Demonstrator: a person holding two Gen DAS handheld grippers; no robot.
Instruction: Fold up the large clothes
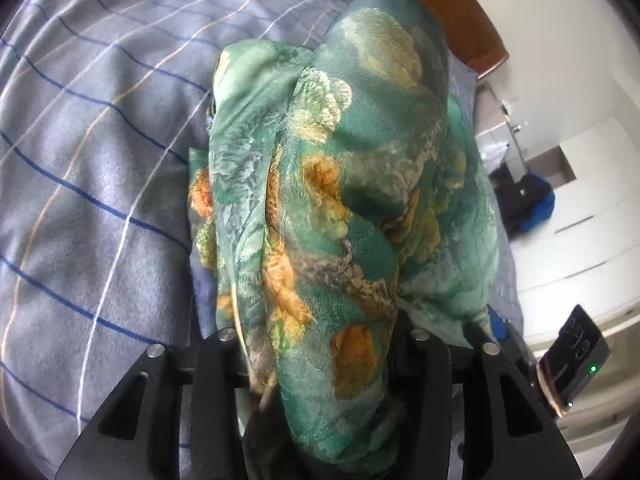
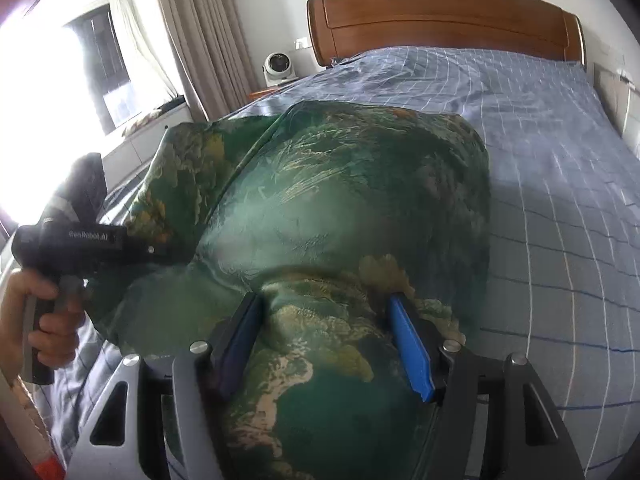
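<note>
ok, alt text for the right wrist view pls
A bunched green floral garment billows over a bed with a blue checked sheet, its near end gathered between the blue-padded fingers of the right gripper. At left, a person's hand holds the left gripper at the cloth's other side. Behind are a wooden headboard, curtains and a bright window.

bed (image 2: 560, 200): blue checked sheet | wooden headboard (image 2: 444, 28) at far edge | beige curtains (image 2: 188, 32) | bright window (image 2: 80, 64) | white walls

The garment (image 2: 344, 200) lies on the bed (image 2: 560, 160), headboard (image 2: 440, 20) behind.
</note>
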